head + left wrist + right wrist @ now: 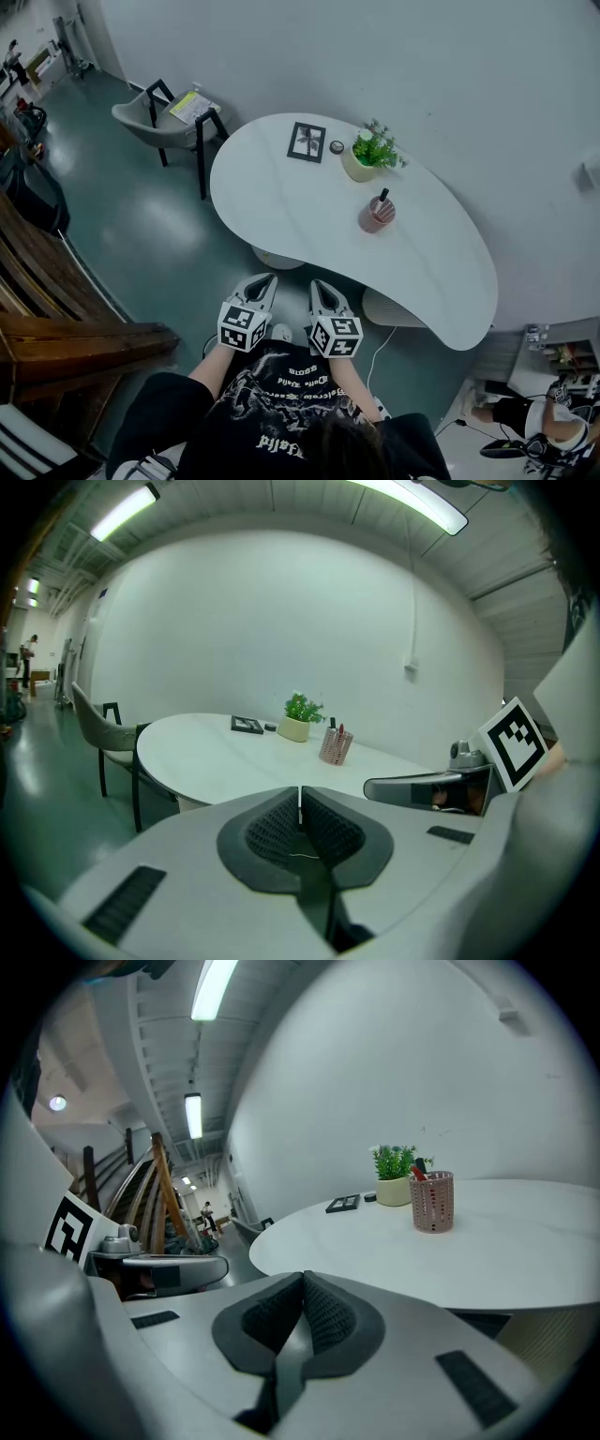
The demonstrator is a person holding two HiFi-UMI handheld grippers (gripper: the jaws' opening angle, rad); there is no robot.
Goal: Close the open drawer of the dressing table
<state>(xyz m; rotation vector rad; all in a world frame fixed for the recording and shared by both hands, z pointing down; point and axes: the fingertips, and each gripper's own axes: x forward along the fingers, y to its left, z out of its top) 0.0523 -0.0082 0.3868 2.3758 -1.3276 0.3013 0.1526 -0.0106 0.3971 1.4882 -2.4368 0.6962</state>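
The left gripper (300, 794) was closed on nothing, its pads meeting in front of its camera, and the right gripper (302, 1279) was likewise closed and empty. Both hung side by side close to the person's body, aimed slightly down, short of the near edge of the dressing table (281, 192).

Under that near edge two rounded shapes showed: a pale rounded front (278, 257) beyond the left gripper's tips, and a ribbed curved part (394, 307) further right. The pale one seemed to jut past the tabletop's edge, so it was probably the open drawer, though no view showed it clearly enough to be sure.

Closed jaws suited the push. A blunt tip set against the middle of the drawer front and driven straight toward the far side would probably keep it from skewing. An off-centre push on a curved front would likely slip sideways.

Room looked ample. On the floor between person and table only a white cable (380, 349) lay, near the right gripper. The overhanging tabletop edge was the thing to stay beneath. The pen cup (377, 216) and plant pot (359, 165) stood far back on top, out of the way. The chair (150, 117) stood at the far left, well apart.
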